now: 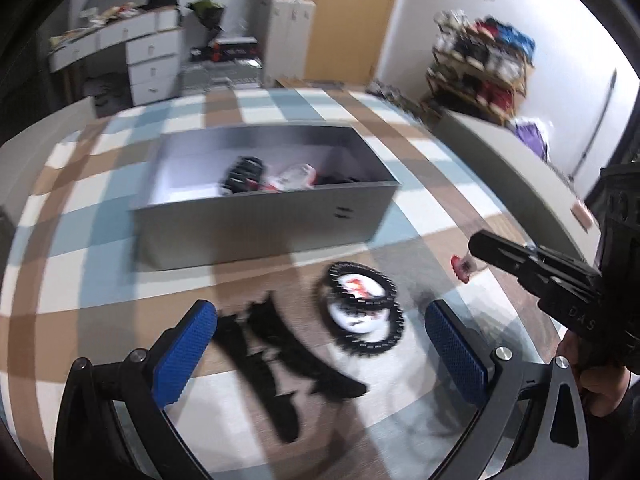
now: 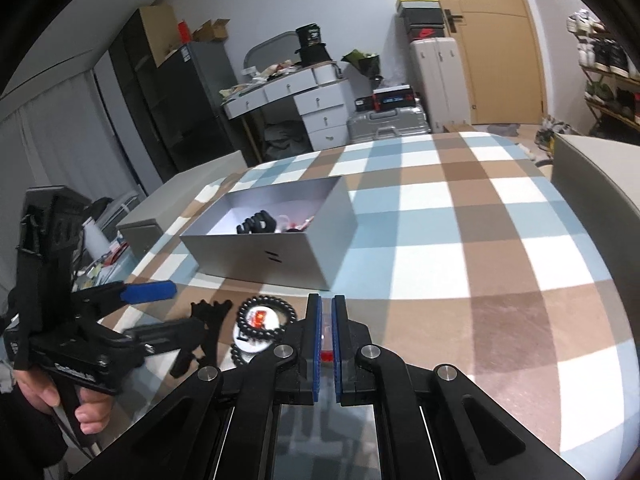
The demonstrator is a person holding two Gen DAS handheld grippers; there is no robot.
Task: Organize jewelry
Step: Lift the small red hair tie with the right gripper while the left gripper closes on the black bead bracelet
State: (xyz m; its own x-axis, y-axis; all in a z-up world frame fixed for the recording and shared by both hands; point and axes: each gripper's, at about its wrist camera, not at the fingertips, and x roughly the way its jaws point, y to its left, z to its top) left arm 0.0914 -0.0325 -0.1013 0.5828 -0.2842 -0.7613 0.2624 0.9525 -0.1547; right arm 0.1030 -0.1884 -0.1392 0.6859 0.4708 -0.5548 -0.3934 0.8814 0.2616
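My left gripper (image 1: 320, 332) hangs open over the plaid cloth, blue pads (image 1: 188, 352) wide apart. Between and below them lie black toothed pieces (image 1: 276, 348) and two black beaded bracelets (image 1: 362, 308) stacked on white cards. My right gripper (image 2: 327, 308) is shut on a small clear packet with a red piece (image 2: 327, 355); the left wrist view shows that packet (image 1: 462, 268) at the right gripper's tip (image 1: 476, 246). An open grey box (image 2: 256, 248) behind holds black and red-white items. In the right wrist view the left gripper (image 2: 180, 308) is beside the bracelets (image 2: 266, 316) and black pieces (image 2: 208, 320).
The grey box (image 1: 260, 216) stands mid-table on the brown, blue and white checked cloth (image 2: 480, 240). Grey padded edges (image 2: 592, 168) border the table. A white dresser (image 2: 316, 104), suitcases and a shoe rack stand beyond. A hand (image 2: 52, 400) grips the left tool.
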